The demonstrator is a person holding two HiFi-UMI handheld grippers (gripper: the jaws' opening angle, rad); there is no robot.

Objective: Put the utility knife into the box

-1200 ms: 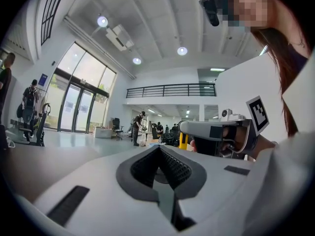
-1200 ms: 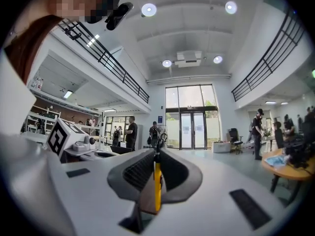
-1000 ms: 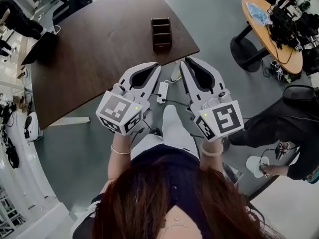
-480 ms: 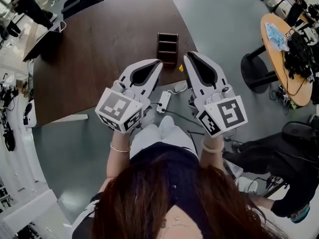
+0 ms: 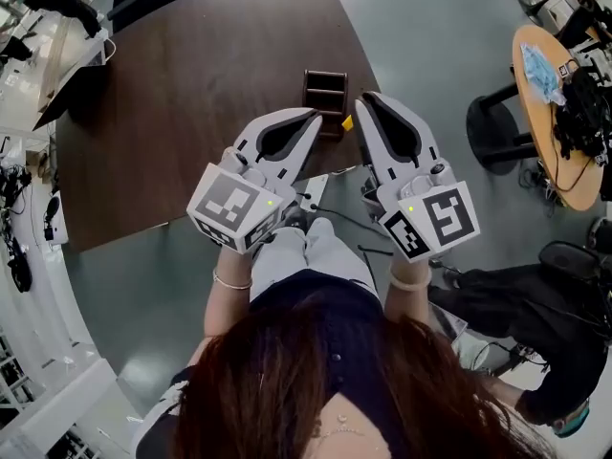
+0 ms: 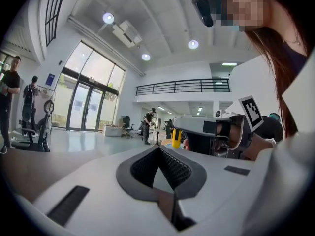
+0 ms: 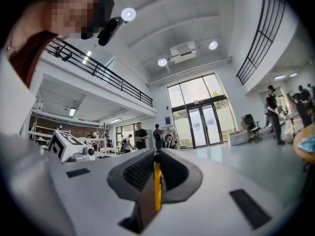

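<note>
The box (image 5: 325,91) is a dark brown open holder with compartments, standing near the table's near edge. My right gripper (image 5: 361,104) is shut on the yellow utility knife (image 5: 348,122), whose end pokes out beside the box's right side. In the right gripper view the knife (image 7: 157,186) is a thin yellow strip clamped between the jaws. My left gripper (image 5: 315,115) is shut with nothing in it, its tip just left of the box's near end. The left gripper view shows the right gripper (image 6: 211,132) and the knife (image 6: 175,137).
The dark brown table (image 5: 191,75) fills the upper left. A white power strip (image 5: 314,191) and cables lie on the grey floor below the grippers. A round wooden table (image 5: 550,94) with clutter stands at the right, and a person in black (image 5: 535,295) sits below it.
Both grippers have moved forward to the table edge, so their tips now lie beside the box. The knife stays clamped in the right gripper.
</note>
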